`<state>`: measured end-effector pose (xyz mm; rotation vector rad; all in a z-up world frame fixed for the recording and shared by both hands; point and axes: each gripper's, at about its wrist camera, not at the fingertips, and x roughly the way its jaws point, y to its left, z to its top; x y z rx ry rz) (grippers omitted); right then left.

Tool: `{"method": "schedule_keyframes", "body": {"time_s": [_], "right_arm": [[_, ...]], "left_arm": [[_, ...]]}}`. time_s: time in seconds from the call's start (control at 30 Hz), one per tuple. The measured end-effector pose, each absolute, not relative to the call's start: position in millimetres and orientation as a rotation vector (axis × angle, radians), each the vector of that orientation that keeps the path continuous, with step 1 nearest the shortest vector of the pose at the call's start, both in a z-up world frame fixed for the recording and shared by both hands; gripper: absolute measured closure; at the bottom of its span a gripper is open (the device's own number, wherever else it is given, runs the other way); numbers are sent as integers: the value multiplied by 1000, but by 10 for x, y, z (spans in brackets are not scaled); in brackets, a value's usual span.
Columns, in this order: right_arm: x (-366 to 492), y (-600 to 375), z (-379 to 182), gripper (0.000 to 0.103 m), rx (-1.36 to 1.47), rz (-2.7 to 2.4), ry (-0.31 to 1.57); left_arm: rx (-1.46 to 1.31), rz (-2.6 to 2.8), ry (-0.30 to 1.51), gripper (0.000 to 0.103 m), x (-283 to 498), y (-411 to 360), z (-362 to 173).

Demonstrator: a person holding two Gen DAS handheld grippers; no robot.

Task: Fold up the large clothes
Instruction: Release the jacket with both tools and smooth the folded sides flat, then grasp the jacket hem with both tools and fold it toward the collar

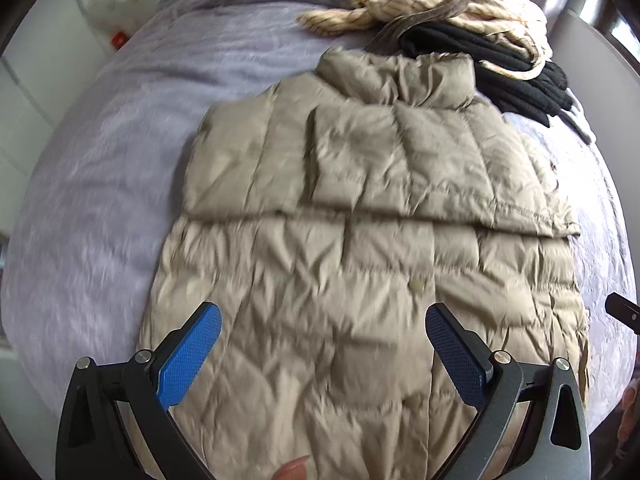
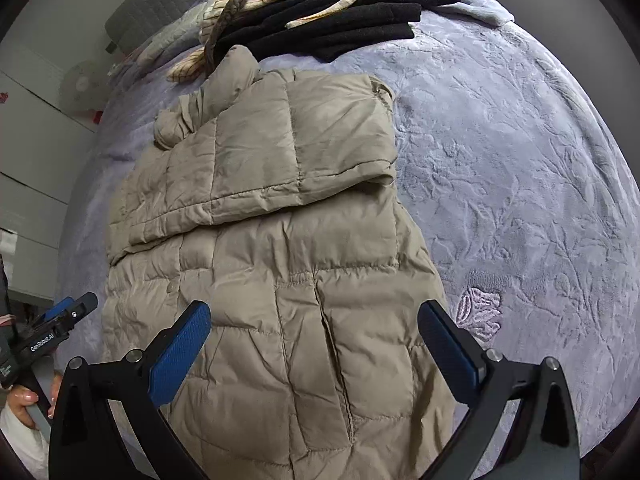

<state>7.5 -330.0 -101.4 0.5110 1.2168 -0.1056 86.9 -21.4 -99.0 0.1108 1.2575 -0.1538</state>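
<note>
- Beige puffer jacket (image 1: pixel 360 240) lay flat on a lavender blanket (image 2: pixel 520 180), upper part with sleeves folded across the body.
- Left gripper (image 1: pixel 323 322) hung over the hem end, jaws wide, holding nothing.
- Right gripper (image 2: pixel 314 320) hung over the jacket's right side, jaws wide, empty.
- Black garment (image 2: pixel 340 20) and striped cloth (image 1: pixel 420 0) were piled just past the collar.
</note>
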Motion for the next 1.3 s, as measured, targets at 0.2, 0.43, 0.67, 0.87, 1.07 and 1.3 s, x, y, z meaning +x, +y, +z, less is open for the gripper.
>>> {"method": "schedule_keyframes", "body": {"time_s": [0.2,0.43,0.67,0.87,1.07,1.3], "right_arm": [[-89,-3239,-988,0,572,-70,1254],[-348,-3075,-1067,0,672,-91,1266],[-726,-2828,-1146,0,761,-153,1272],[-1047,-2676,-1154,0,896,-168,1242],[-1251,-2533,-1164,0,969,-156,1197],[-1417,-2391,-1236,0,1005,-158,1210]], "left_arm": [[69,-130,1319,1,525,-38,-1044],[84,-141,1345,1,232,178,-1137],[88,-164,1381,1,-17,540,-1288],[103,-187,1391,1,-164,775,-1340],[109,-206,1390,1,-231,980,-1344],[38,-254,1403,1,-302,1256,-1382]]}}
